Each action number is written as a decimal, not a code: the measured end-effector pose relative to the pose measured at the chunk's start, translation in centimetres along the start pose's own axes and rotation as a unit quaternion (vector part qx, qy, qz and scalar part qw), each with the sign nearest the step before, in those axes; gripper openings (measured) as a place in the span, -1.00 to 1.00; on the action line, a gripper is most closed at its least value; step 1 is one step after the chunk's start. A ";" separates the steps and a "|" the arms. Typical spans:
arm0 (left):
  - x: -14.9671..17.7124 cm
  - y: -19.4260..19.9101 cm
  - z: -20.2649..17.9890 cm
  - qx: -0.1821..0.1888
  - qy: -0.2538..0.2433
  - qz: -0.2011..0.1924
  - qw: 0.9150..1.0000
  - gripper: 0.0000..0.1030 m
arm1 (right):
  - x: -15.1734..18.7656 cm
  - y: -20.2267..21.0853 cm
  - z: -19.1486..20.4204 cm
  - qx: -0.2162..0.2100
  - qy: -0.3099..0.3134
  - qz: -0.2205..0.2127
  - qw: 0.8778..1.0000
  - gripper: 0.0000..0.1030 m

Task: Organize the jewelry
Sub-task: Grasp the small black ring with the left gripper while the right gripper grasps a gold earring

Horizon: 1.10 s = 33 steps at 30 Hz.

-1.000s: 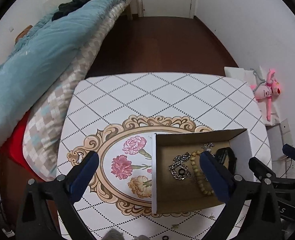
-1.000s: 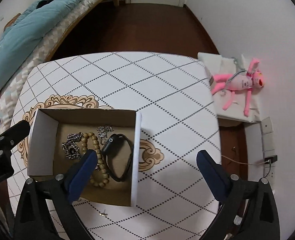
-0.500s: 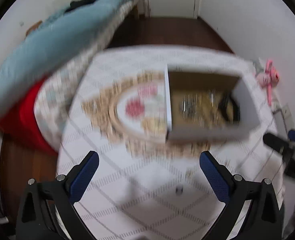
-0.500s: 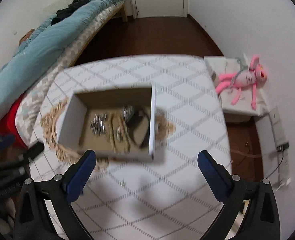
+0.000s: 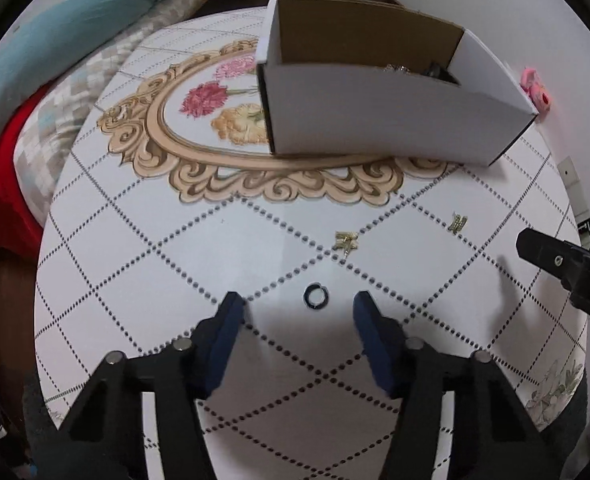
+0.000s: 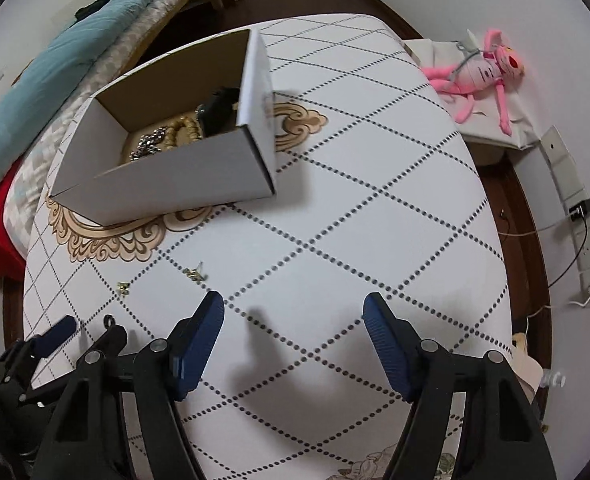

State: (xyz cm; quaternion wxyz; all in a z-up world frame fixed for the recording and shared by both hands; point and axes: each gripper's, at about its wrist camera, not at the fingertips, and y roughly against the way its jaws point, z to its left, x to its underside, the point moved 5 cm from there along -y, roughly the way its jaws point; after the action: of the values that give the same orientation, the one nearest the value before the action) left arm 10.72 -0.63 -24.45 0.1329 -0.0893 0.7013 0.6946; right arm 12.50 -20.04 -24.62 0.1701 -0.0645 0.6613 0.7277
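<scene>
L tongs (image 5: 298, 309) spread, low over worktop (image 5: 175, 264), ring (image 5: 316, 295) lying between the tips. R tongs (image 6: 293, 312) spread, empty. Two gold earrings (image 5: 346, 241) lie nearby; box (image 5: 375, 120) w/ jewelry beyond.

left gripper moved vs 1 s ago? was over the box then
Yes. The left gripper has pulled back off the box toward the near table edge and dropped lower; its open fingers now flank the dark ring on the tabletop.
</scene>
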 end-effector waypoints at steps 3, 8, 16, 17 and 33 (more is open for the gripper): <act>0.0 0.3 -0.4 0.005 -0.009 -0.004 1.000 -0.40 | -0.1 0.1 -0.4 0.000 -0.007 -0.004 1.000 0.44; -0.2 0.3 -0.8 0.012 -0.017 -0.009 1.000 -0.81 | -0.8 0.5 -0.2 -0.006 -0.009 -0.011 1.000 0.44; -0.6 0.3 0.3 0.011 -0.005 -0.016 1.000 -0.81 | -1.7 1.3 0.7 -0.029 -0.011 -0.023 0.999 0.44; -0.7 0.3 0.5 0.009 -0.002 -0.017 1.000 -0.81 | -1.8 1.3 0.8 -0.035 -0.011 -0.025 0.999 0.44; -1.3 0.1 4.3 -0.021 0.035 -0.023 0.999 -0.81 | -0.3 -2.6 7.5 -0.036 0.078 -0.017 0.996 -0.81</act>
State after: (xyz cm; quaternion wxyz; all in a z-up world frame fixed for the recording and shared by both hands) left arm 12.21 3.54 -23.89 0.1225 -0.1320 0.6888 0.7022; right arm 14.60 -12.52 -26.07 0.1279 -0.1391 0.6444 0.7410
